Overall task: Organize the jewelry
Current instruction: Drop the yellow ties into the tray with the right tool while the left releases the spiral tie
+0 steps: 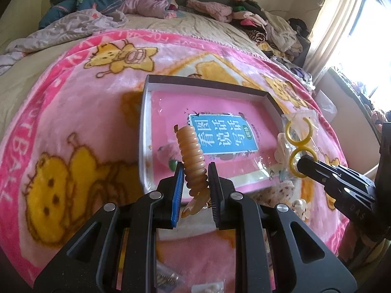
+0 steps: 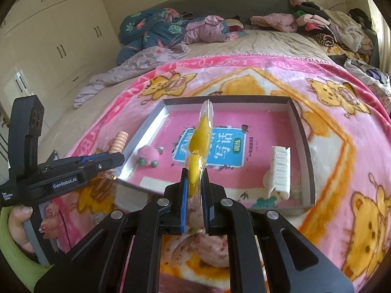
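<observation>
My left gripper [image 1: 195, 171] is shut on a tan spiral coil band [image 1: 191, 151], which stands up between the pads above the near-left corner of a shallow box [image 1: 144, 122]. My right gripper [image 2: 194, 178] is shut on a clear packet of yellow rings [image 2: 200, 139], held edge-on over the box's [image 2: 301, 131] front wall. A pink book [image 2: 264, 127] lines the box. On it lie a white claw clip [image 2: 278, 171] and a pink pom-pom with green beads [image 2: 146, 155]. The right wrist view shows the left gripper [image 2: 117, 158] at the left with the coil band [image 2: 120, 141].
The box sits on a pink bear-print blanket [image 1: 73, 112] spread over a bed. Clothes [image 2: 325, 26] are piled along the headboard and right side. A pearly trinket [image 1: 300, 207] lies on the blanket near the box. Wardrobes [image 2: 56, 31] stand to the left, a bright window [image 1: 366, 24] to the right.
</observation>
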`<state>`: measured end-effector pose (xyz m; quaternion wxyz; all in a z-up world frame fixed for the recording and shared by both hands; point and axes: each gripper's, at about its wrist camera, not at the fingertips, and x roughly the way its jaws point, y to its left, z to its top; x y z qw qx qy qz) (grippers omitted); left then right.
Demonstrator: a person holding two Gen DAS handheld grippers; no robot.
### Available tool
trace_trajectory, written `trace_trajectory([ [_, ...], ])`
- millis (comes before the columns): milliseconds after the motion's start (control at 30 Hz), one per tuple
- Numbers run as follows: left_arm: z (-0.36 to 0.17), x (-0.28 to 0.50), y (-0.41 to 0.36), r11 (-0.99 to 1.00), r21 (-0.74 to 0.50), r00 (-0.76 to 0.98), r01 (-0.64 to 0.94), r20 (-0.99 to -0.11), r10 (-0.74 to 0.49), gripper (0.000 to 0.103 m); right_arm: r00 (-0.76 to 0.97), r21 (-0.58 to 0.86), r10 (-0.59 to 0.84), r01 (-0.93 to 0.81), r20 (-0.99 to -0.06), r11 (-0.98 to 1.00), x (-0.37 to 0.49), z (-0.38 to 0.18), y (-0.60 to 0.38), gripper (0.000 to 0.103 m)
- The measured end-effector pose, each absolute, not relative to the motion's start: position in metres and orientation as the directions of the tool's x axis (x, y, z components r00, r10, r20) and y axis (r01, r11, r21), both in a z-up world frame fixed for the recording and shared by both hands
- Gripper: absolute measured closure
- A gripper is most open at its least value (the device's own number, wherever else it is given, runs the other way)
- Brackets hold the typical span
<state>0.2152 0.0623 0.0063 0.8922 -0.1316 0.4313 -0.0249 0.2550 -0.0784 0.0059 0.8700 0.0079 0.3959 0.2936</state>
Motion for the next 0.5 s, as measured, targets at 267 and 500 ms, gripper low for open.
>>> trace_trajectory([
  [267, -0.003, 0.235, 0.053, 0.968, -0.247, 0.614, -0.052, -0.772, -0.164, 0.090, 0.523, 0.243, 0.489, -0.470, -0.698, 0.849, 0.278, -0.003, -0.089, 0.094],
  [500, -0.016, 0.249, 0.042, 0.971, -0.238, 0.590, -0.037, -0.789, -0.171, 0.090, 0.519, 0.249, 0.469, -0.437, -0.715, 0.864, 0.292, -0.017, -0.100, 0.094],
])
